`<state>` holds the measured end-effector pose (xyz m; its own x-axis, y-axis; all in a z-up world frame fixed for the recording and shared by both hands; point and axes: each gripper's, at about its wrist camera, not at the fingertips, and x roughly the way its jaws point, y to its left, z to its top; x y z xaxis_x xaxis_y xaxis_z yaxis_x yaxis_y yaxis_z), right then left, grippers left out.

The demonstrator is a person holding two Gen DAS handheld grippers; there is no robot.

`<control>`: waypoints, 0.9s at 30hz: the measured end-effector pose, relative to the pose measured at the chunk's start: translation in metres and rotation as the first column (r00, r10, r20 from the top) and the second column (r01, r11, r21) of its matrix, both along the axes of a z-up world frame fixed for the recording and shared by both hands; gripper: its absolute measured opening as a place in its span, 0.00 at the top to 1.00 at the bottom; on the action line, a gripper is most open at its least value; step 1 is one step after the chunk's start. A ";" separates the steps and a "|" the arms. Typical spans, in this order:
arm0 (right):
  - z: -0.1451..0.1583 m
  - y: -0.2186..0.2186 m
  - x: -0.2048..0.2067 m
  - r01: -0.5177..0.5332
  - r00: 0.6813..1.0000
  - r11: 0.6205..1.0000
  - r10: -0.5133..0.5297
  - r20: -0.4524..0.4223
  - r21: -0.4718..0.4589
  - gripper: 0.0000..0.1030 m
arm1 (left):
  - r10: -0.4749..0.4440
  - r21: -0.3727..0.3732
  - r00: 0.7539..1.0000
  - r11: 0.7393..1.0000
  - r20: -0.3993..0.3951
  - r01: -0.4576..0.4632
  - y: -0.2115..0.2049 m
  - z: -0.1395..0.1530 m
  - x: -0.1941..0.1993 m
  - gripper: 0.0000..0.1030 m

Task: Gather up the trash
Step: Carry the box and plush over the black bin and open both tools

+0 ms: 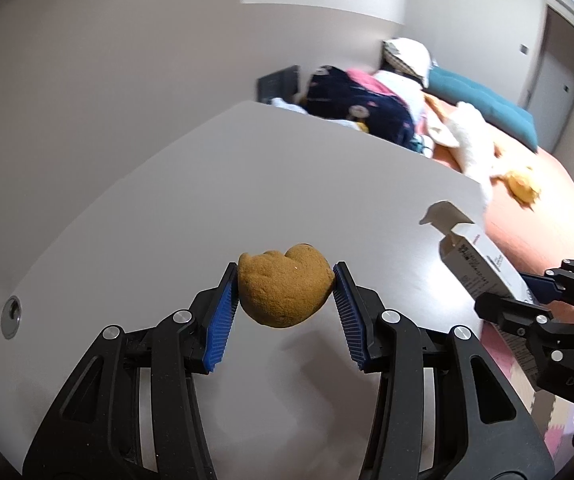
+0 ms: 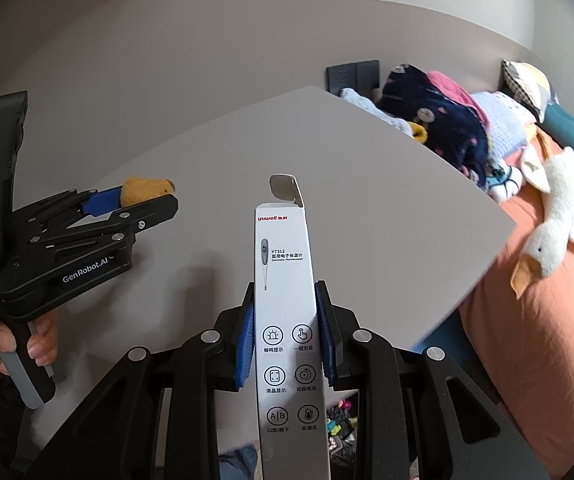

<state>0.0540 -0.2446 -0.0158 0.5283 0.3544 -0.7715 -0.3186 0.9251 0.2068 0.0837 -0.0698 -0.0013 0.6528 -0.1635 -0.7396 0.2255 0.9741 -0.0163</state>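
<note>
L gripper [image 1: 286,280] clamps a brown lumpy bun-like piece [image 1: 284,289] between its blue pads, held above the white table [image 1: 167,200]. R gripper [image 2: 285,308] pinches a white thermometer box [image 2: 287,300] narrow, end flap open, also above table. Bed w/ orange sheet [image 2: 535,340] beside table, goose plush [image 2: 547,236] on it.

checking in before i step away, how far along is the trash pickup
Done: both pieces are picked up and clear of the grey table. In hand: the left gripper clamps a brown bread-like lump, and the right gripper is shut on an open white thermometer box. Left: dropping both somewhere; no bin shows in either view.
</note>
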 end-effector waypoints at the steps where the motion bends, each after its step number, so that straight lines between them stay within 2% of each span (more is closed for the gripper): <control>1: 0.000 -0.004 -0.005 0.007 1.000 1.000 -0.007 0.000 0.002 0.72 | -0.010 0.001 1.000 1.000 0.000 0.010 -0.004 0.000 -0.002 0.55; 11: 0.001 -0.047 -0.047 0.103 0.995 0.994 -0.103 -0.017 0.027 0.72 | -0.136 -0.001 0.990 0.991 -0.025 0.136 -0.051 -0.002 -0.027 0.55; 27: -0.009 -0.110 -0.100 0.264 0.964 0.963 -0.262 -0.047 0.046 0.72 | -0.323 0.009 0.944 0.946 -0.069 0.324 -0.122 -0.011 -0.064 0.55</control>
